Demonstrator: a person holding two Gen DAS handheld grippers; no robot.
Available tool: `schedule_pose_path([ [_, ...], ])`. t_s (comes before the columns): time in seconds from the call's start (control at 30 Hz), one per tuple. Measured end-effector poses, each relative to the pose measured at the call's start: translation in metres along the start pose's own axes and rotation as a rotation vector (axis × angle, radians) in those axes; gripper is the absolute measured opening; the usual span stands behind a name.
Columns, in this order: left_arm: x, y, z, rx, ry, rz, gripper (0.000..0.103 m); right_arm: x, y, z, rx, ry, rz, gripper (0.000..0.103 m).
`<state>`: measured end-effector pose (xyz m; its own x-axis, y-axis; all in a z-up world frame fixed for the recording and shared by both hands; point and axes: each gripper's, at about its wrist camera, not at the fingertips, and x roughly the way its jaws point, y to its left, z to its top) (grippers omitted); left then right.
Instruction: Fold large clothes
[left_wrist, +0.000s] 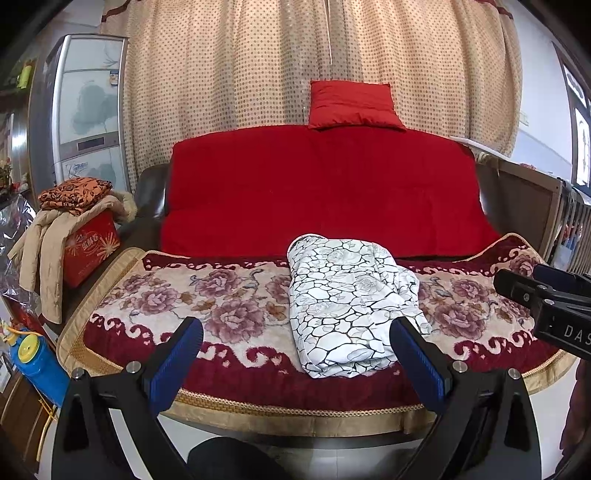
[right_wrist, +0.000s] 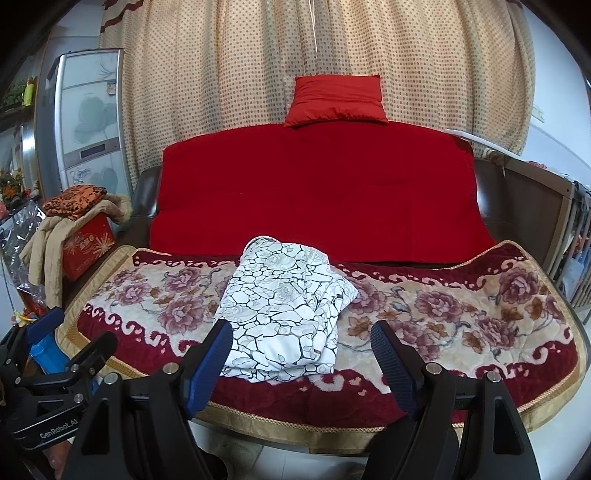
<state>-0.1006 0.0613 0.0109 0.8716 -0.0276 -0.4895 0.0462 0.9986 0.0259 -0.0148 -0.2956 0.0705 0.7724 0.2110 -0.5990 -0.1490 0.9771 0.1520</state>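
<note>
Two grippers: left gripper (left_wrist: 295, 354) and right gripper (right_wrist: 301, 349) both spread, empty, near edge.
Garment: folded white crackle-print cloth (left_wrist: 347, 302) on plush floral blanket (left_wrist: 207, 299).
Far: red sofa cover (left_wrist: 325, 192), satin cushion (left_wrist: 352, 105).
Left: red box (left_wrist: 92, 247) under coats.

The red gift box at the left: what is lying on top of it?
On the red box lie a beige jacket and folded orange patterned cloth; its lid is covered.
</note>
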Motion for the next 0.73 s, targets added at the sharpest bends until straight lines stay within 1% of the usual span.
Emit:
schedule_pose_path([
  [0.43, 0.016, -0.002, -0.002, 0.001, 0.042, 0.033, 0.101, 0.023, 0.001, 0.000, 0.002, 0.023, 0.026, 0.080],
  [0.6, 0.030, -0.004, -0.001, 0.005, 0.056, 0.053, 0.101, 0.040, -0.003, 0.003, 0.004, 0.032, 0.036, 0.080],
  [0.73, 0.048, -0.007, 0.005, 0.013, 0.060, 0.060, 0.101, 0.065, -0.009, 0.008, 0.006, 0.053, 0.041, 0.080],
])
